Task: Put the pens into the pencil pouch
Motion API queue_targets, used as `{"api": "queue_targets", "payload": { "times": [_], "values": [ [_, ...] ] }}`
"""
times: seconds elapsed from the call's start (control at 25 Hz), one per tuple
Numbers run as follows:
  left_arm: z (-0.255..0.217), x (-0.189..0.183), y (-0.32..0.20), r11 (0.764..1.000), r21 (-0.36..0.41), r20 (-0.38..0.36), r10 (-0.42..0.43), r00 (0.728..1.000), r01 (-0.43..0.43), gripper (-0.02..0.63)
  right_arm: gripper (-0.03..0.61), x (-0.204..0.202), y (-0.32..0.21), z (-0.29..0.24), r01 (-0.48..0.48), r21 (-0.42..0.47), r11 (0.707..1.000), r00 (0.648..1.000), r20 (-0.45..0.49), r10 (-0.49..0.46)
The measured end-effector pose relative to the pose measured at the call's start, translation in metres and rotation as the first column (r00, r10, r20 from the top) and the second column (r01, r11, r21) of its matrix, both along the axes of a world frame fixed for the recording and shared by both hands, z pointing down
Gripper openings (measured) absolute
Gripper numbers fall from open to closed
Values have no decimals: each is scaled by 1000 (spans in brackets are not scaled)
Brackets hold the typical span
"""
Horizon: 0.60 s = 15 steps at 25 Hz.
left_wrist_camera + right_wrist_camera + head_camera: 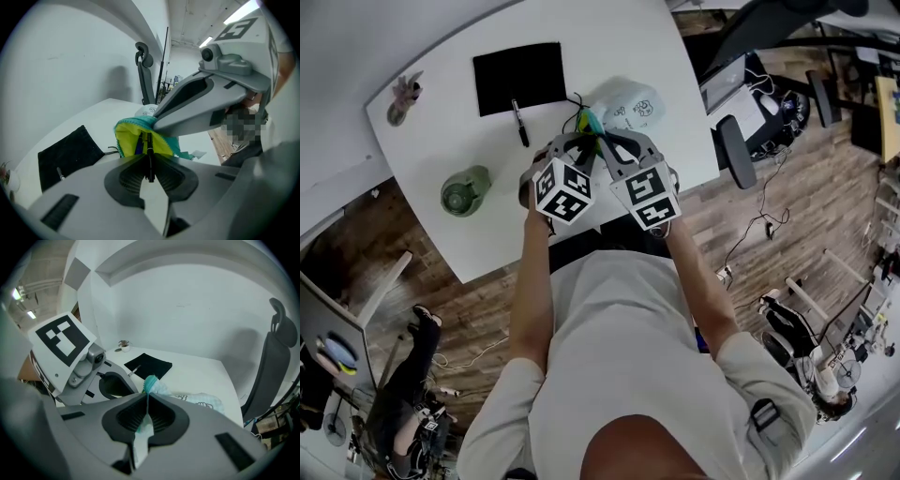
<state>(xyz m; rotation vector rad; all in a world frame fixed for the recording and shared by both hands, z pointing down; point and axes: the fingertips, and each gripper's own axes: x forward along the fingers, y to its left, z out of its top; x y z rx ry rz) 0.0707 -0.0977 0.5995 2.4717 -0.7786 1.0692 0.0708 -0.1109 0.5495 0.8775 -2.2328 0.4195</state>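
My left gripper (148, 164) clamps a thin, stiff, light pen (149, 143), its far end at the yellow mouth of the soft pencil pouch (125, 140), which my right gripper (147, 401) pinches by the teal rim above the table (609, 56), because I think limp cloth collapses otherwise.

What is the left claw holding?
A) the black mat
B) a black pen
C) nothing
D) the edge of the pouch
B: the left gripper view shows the left claw shut on a black pen, which points toward the yellow inside of the pouch.
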Motion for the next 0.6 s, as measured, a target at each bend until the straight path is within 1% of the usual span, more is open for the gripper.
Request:
{"api": "queue_targets", "payload": {
  "times": [0.2, 0.44, 0.6],
  "values": [
    [-1, 10, -7, 1000, 4, -22, 3, 1000, -3, 55, 12, 1, 0, -3, -12, -18, 1000, 999, 39, 13],
    [0, 21, -14, 1000, 17, -83, 15, 996, -14, 57, 12, 3, 1, -4, -34, -38, 999, 997, 75, 37],
    [2, 24, -17, 1000, 22, -105, 21, 994, -18, 57, 12, 6, -1, -5, -47, -35, 998, 995, 86, 50]
  ]
}}
